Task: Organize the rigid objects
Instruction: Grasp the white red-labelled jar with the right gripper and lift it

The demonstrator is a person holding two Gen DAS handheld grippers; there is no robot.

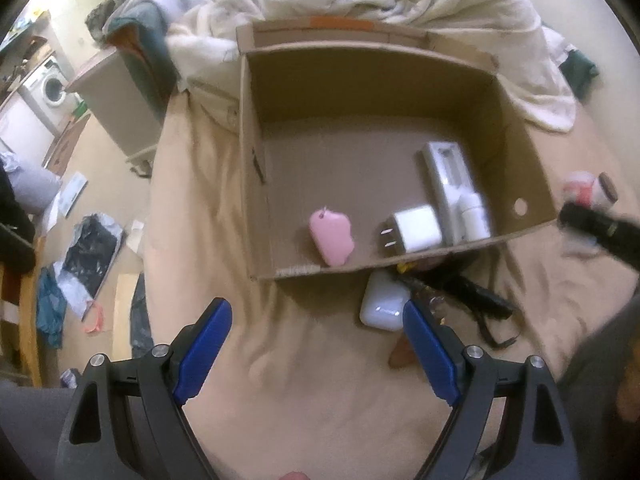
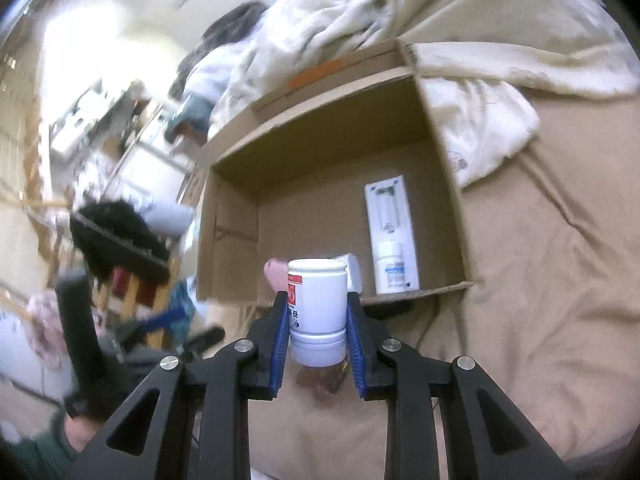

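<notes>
— Tongs first: how do they stand?

— Right gripper (image 2: 317, 312) pinches a white bottle (image 2: 317, 304) with a red label patch; both blue pads (image 2: 282, 334) press its sides, and the bottle lies along the fingers, cap end toward the camera. Left gripper (image 1: 316, 336) is spread wide with nothing between its blue pads (image 1: 204, 350), hanging over the tan bedsheet (image 1: 320, 392).

— And the bottle relative to the cardboard box (image 2: 448, 184)?

— In front of the box's near wall, which shows just behind it in the right wrist view. From the left wrist view a blurred bottle and the dark right gripper sit off the box's right corner.

— What lies in the box?

— Along the right side, a long white package (image 1: 444, 168) with a small white bottle (image 1: 474, 216) at its near end. Beside that, a white plug adapter (image 1: 416, 228), prongs pointing left, then a pink cloud-shaped item (image 1: 332, 236) near the front wall. They sit close together; I cannot tell whether they touch.

— Open room?

— The box's left and rear floor is bare cardboard. Outside, against the front wall, a white rounded case (image 1: 382, 304) and a black strap (image 1: 480, 300) lie close to the left gripper's right finger. A cream blanket (image 1: 460, 8) piles behind the box.
</notes>
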